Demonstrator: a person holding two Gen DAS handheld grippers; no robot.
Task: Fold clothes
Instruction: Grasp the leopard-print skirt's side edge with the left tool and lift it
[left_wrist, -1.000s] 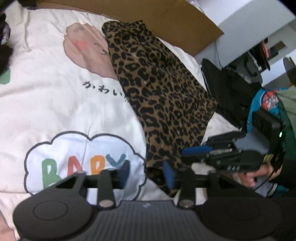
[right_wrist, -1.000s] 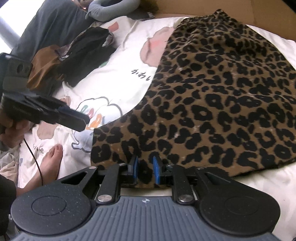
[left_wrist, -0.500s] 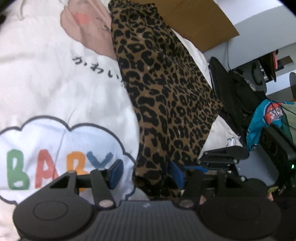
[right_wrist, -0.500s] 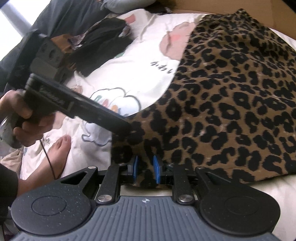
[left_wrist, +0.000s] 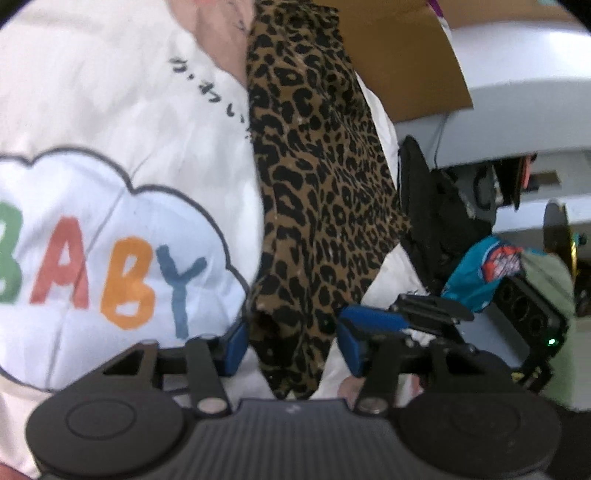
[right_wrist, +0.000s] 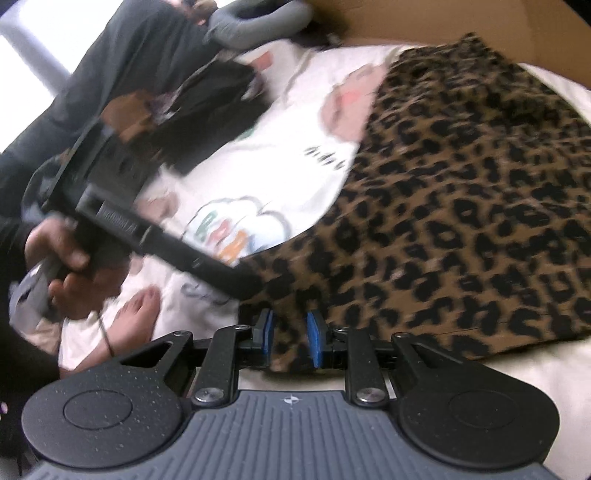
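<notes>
A: Left wrist view: what is happening?
B: The left gripper (left_wrist: 291, 345) is straddling the near corner of the leopard-print garment (left_wrist: 317, 192), fingers half open and just closing in, the left pad touching the fabric, the right pad apart from it. The garment is lying along the bed's (left_wrist: 110, 110) right edge.

A: And the right wrist view?
B: The right gripper (right_wrist: 290, 341) is pinching the garment's (right_wrist: 461, 206) near hem between narrow fingers. The left gripper (right_wrist: 236, 284) is reaching in beside it.

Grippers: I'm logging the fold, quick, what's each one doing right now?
Left gripper: open, closing around the leopard-print garment corner.
Right gripper: shut on the garment's edge.
</notes>
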